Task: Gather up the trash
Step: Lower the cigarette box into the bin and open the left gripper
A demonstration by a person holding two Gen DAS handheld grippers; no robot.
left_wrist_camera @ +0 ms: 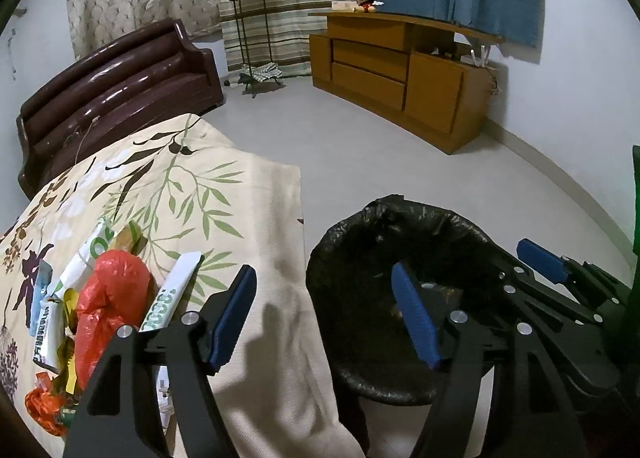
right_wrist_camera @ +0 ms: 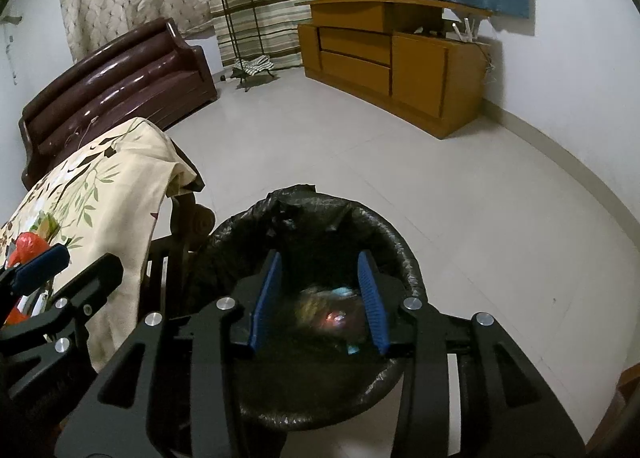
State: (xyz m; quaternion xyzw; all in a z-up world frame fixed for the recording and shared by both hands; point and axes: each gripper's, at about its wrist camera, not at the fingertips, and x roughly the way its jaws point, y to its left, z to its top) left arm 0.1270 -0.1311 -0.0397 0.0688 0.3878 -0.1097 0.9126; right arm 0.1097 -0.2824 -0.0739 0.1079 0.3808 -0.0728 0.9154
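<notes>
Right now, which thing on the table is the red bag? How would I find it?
Look at the table draped with the leaf-print cloth, left of the black-lined trash bin. A heap of wrappers lies at its left end. The red plastic bag sits on that heap, crumpled and shiny, beside a long white packet with green lettering.

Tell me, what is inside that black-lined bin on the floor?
In the bin, between the open right tool, lies a blurred heap of colourful wrappers. What each piece is cannot be told, and the tool's frame hides the bin's near side.

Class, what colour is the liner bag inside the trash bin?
Black; the bag shows best in the right wrist view.
</notes>
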